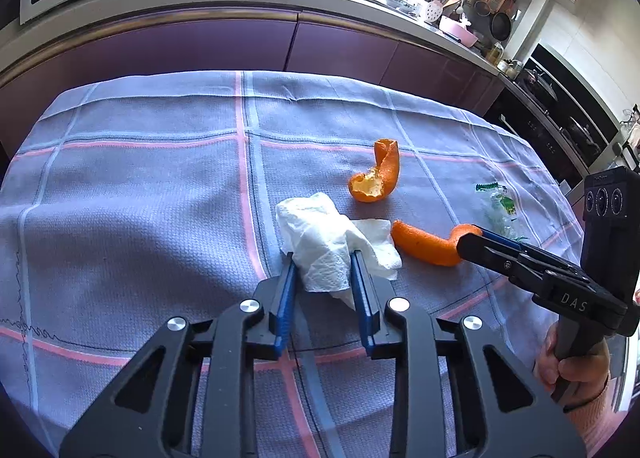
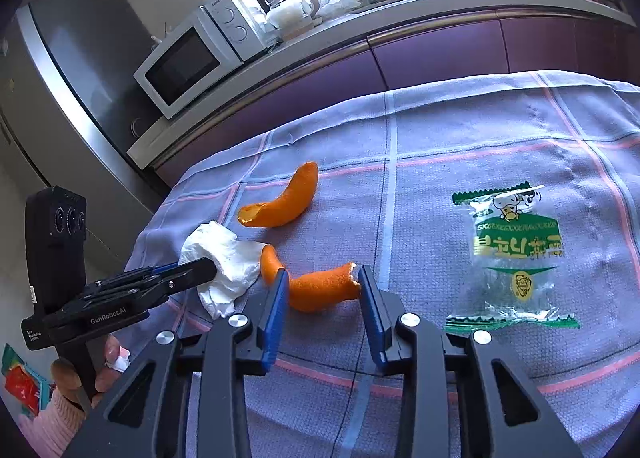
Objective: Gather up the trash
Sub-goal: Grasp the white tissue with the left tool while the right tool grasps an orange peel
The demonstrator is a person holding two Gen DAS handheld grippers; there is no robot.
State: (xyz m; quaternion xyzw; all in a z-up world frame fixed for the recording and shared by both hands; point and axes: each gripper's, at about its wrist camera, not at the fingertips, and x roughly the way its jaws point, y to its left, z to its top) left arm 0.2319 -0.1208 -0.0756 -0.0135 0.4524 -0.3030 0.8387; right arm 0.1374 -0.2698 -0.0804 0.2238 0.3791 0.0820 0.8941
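A crumpled white paper towel (image 1: 320,242) lies on the checked tablecloth (image 1: 140,197). My left gripper (image 1: 323,258) is closed on it, its blue pads pressing both sides. The towel also shows in the right wrist view (image 2: 228,262). A curved orange peel (image 2: 320,286) lies between the blue pads of my right gripper (image 2: 323,278), which touch its ends; it also shows in the left wrist view (image 1: 428,244). A second orange peel (image 1: 378,177) lies farther back, seen too in the right wrist view (image 2: 284,201). A clear green-printed wrapper (image 2: 516,254) lies flat to the right.
A purple kitchen counter (image 1: 280,37) runs behind the table, with a white microwave (image 2: 188,61) and dishes on top. An oven (image 1: 560,125) stands at the right. The table's far edge is close behind the peels.
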